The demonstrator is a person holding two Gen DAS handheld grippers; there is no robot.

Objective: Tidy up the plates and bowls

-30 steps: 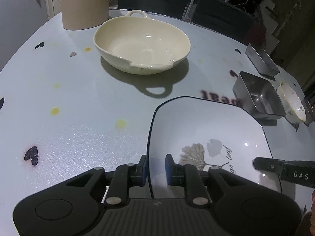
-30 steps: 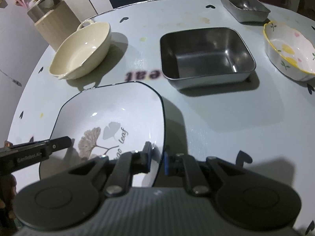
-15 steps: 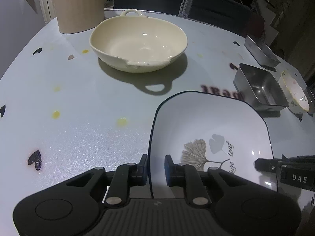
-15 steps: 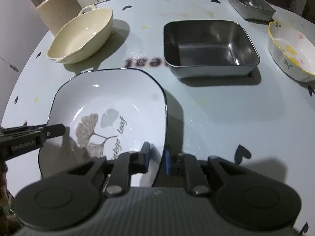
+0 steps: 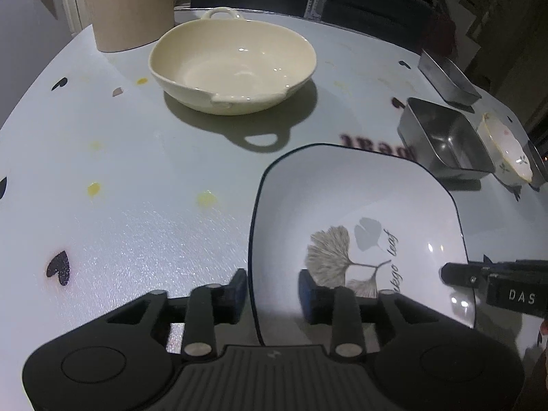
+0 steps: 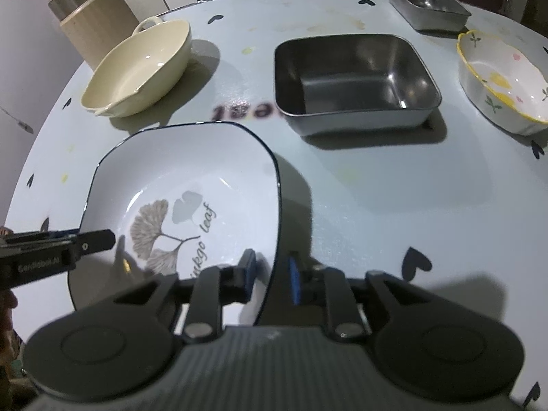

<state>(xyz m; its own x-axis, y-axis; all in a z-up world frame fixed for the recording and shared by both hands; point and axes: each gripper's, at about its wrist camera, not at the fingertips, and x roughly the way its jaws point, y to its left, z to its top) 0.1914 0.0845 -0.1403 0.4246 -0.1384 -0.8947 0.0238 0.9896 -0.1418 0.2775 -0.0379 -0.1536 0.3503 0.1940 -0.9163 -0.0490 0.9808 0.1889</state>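
A square white plate with a dark rim and a ginkgo leaf print is held between both grippers above the table; it also shows in the right wrist view. My left gripper straddles its left rim with the jaws a little apart around the edge. My right gripper straddles the opposite rim the same way. A cream two-handled bowl sits beyond, also in the right wrist view. A steel square tray and a flowered bowl sit to the right.
A beige canister stands at the far left of the table. A second steel tray lies at the far right. Dark chairs stand behind the table. The table top bears heart and dot stickers.
The plate and both grippers have moved forward toward the cream bowl, which now looks nearer. Both sets of jaws have widened slightly around the plate rim.
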